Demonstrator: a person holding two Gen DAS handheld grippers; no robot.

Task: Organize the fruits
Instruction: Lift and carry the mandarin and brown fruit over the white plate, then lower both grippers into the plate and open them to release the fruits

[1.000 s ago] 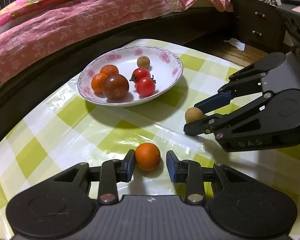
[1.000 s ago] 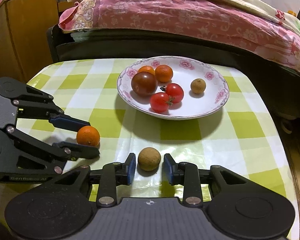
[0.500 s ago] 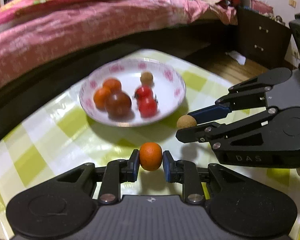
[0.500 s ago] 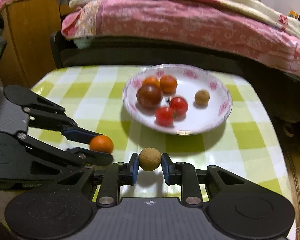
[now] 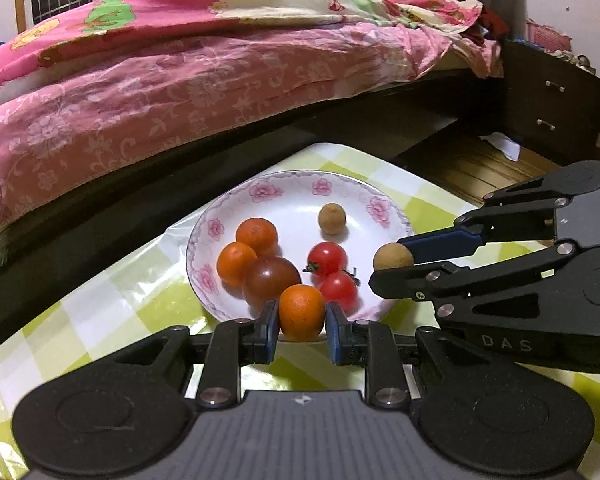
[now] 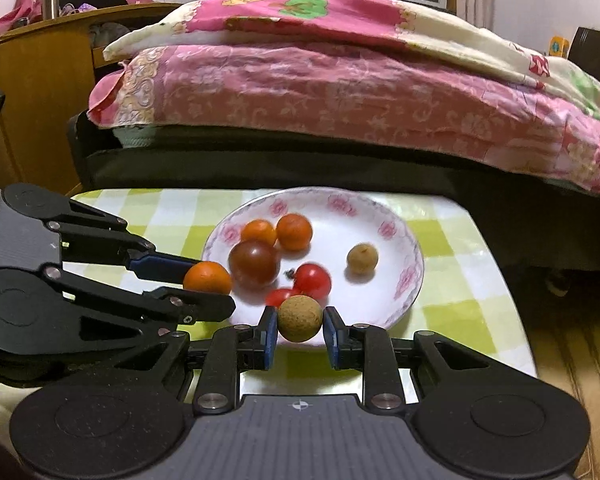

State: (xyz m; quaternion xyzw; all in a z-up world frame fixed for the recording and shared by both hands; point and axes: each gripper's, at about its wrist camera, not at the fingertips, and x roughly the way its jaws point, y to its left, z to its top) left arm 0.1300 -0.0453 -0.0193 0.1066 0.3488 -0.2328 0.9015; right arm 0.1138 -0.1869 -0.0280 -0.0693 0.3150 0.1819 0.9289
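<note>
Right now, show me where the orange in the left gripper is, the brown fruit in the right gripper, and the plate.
orange point(image 5: 301, 312), left wrist view, middle of its skin.
brown fruit point(image 6: 300, 318), right wrist view, its front face.
plate point(image 6: 408, 280), right wrist view, flowered right rim.

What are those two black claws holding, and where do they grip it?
Left gripper pinches a small round orange fruit by its opposite sides; right gripper pinches a round tan-brown fruit likewise.

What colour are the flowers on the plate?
Pink flowers around the white plate's rim, clearest in the left wrist view.
</note>
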